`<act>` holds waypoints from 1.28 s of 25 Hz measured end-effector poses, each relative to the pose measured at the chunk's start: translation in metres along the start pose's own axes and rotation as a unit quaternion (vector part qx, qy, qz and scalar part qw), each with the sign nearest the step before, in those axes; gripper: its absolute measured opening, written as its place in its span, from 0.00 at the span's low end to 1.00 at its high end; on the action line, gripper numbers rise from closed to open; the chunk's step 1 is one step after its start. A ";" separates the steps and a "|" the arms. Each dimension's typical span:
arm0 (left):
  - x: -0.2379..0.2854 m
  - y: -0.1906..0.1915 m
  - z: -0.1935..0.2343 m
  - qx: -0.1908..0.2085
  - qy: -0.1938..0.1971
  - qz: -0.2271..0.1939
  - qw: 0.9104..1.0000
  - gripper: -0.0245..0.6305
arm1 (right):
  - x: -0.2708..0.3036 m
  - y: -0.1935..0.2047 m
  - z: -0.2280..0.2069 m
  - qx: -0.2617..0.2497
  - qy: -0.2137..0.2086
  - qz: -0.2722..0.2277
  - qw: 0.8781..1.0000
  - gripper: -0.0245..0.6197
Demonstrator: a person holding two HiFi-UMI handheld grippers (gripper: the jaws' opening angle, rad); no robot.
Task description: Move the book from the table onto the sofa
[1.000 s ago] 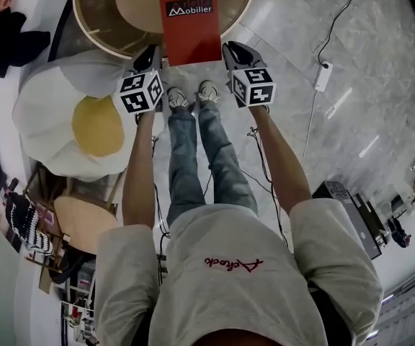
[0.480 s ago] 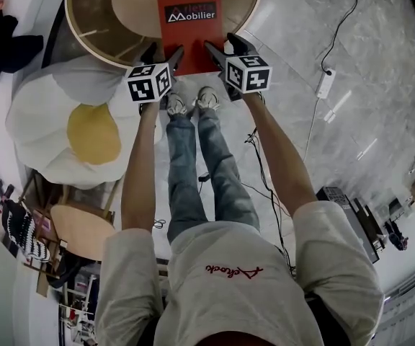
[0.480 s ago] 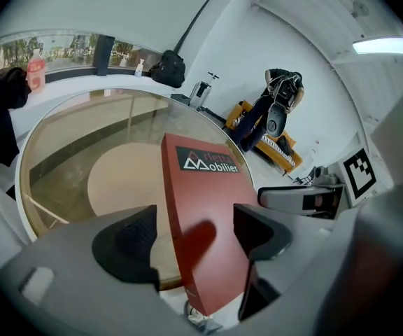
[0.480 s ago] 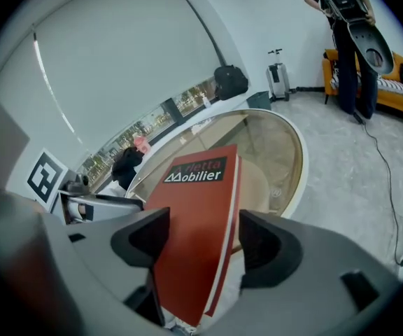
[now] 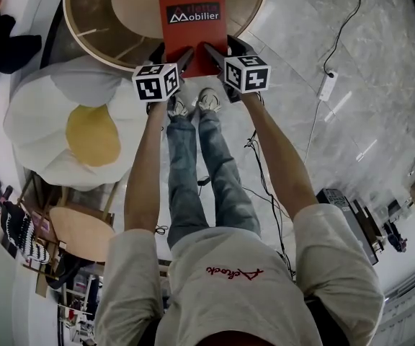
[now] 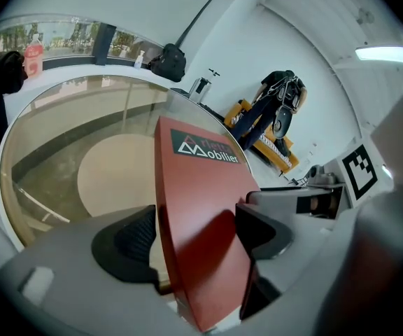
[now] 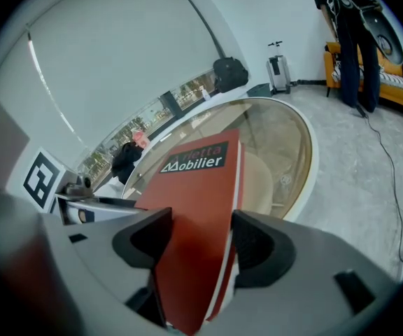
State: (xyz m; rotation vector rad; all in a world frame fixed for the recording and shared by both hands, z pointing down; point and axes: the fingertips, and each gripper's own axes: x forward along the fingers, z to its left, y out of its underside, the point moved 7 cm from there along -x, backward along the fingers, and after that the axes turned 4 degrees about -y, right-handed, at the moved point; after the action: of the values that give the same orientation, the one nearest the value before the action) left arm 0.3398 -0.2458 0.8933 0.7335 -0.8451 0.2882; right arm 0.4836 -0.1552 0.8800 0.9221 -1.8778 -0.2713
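Red book [image 5: 193, 31] apparently flat on round table [image 5: 96, 13].

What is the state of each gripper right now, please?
Left gripper: open, just opened, red book between its jaws, not gripped.
Right gripper: open, just opened, same book between its jaws, not gripped.

head view looks steeply down from the person's head, well above the round surface [image 5: 96, 20], each gripper view sits close behind its own jaws and faces out across it from the near left and right, and all three share the red book [image 5: 193, 31] and that surface.
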 end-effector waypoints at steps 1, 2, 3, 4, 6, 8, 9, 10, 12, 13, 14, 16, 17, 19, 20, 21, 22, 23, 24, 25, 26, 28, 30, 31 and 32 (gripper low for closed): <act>0.000 0.000 0.000 -0.001 -0.002 -0.001 1.000 0.56 | 0.000 0.000 0.001 0.000 0.001 -0.001 1.000 0.46; 0.000 0.001 -0.001 -0.001 -0.003 -0.002 1.000 0.56 | 0.000 0.000 0.001 -0.001 0.003 -0.002 1.000 0.46; 0.000 0.001 -0.001 -0.002 -0.005 -0.003 1.000 0.56 | 0.000 0.001 0.002 -0.001 0.005 -0.003 1.000 0.46; -0.001 0.001 -0.002 -0.002 -0.006 -0.004 1.000 0.56 | -0.001 0.001 0.003 -0.002 0.006 -0.003 1.000 0.46; -0.003 0.001 -0.004 -0.006 -0.007 -0.008 1.000 0.56 | -0.004 -0.001 0.004 -0.008 0.008 -0.005 1.000 0.46; -0.007 -0.001 -0.007 -0.004 -0.009 -0.015 1.000 0.56 | -0.009 -0.005 0.007 -0.021 0.009 -0.011 1.000 0.46; -0.010 -0.003 -0.009 -0.001 -0.010 -0.019 1.000 0.56 | -0.011 -0.007 0.009 -0.027 0.010 -0.014 0.999 0.46; -0.013 -0.006 -0.011 0.002 -0.011 -0.024 1.000 0.56 | -0.014 -0.010 0.011 -0.033 0.010 -0.018 0.999 0.46; -0.022 -0.011 -0.017 0.008 -0.012 -0.034 0.999 0.56 | -0.024 -0.017 0.017 -0.040 0.010 -0.027 0.999 0.46; -0.029 -0.015 -0.021 0.012 -0.012 -0.039 0.999 0.56 | -0.030 -0.021 0.021 -0.044 0.010 -0.033 0.998 0.46; -0.037 -0.019 -0.026 0.016 -0.013 -0.045 0.999 0.56 | -0.037 -0.026 0.027 -0.049 0.010 -0.038 0.998 0.46; -0.058 -0.028 -0.037 0.022 -0.015 -0.054 0.998 0.56 | -0.055 -0.037 0.041 -0.059 0.010 -0.046 0.997 0.46; -0.070 -0.033 -0.043 0.025 -0.016 -0.061 0.998 0.56 | -0.066 -0.044 0.050 -0.065 0.009 -0.052 0.997 0.46; -0.091 -0.052 -0.055 0.034 -0.019 -0.082 0.996 0.56 | -0.084 -0.065 0.063 -0.081 0.009 -0.073 0.994 0.46; -0.100 -0.065 -0.060 0.042 -0.020 -0.095 0.994 0.56 | -0.091 -0.078 0.069 -0.091 0.008 -0.086 0.992 0.46; -0.109 -0.077 -0.066 0.049 -0.021 -0.107 0.993 0.56 | -0.099 -0.090 0.075 -0.100 0.008 -0.098 0.990 0.46; -0.120 -0.086 -0.071 0.054 -0.022 -0.117 0.991 0.56 | -0.108 -0.101 0.082 -0.109 0.008 -0.108 0.988 0.46; -0.132 -0.095 -0.078 0.058 -0.023 -0.126 0.990 0.56 | -0.119 -0.110 0.089 -0.116 0.007 -0.116 0.987 0.46; -0.144 -0.102 -0.084 0.063 -0.023 -0.134 0.989 0.56 | -0.129 -0.119 0.098 -0.121 0.007 -0.123 0.985 0.46; -0.157 -0.110 -0.091 0.068 -0.025 -0.142 0.987 0.56 | -0.141 -0.127 0.106 -0.125 0.007 -0.132 0.983 0.46; -0.171 -0.117 -0.098 0.073 -0.026 -0.151 0.985 0.56 | -0.152 -0.135 0.115 -0.129 0.006 -0.141 0.982 0.46; -0.196 -0.132 -0.112 0.085 -0.028 -0.171 0.981 0.56 | -0.174 -0.152 0.132 -0.141 0.005 -0.160 0.977 0.46; -0.220 -0.147 -0.126 0.099 -0.029 -0.191 0.976 0.56 | -0.195 -0.169 0.147 -0.153 0.003 -0.179 0.972 0.46; -0.232 -0.154 -0.132 0.105 -0.028 -0.200 0.974 0.56 | -0.205 -0.176 0.154 -0.158 0.003 -0.188 0.969 0.46; -0.243 -0.159 -0.139 0.110 -0.028 -0.208 0.972 0.56 | -0.216 -0.181 0.162 -0.162 0.002 -0.196 0.967 0.46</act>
State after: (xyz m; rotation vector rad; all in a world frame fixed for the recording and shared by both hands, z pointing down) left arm 0.3433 -0.2531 0.5716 1.1095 -0.6981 -0.0158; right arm 0.4813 -0.1615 0.5553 1.0553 -1.5714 -0.7900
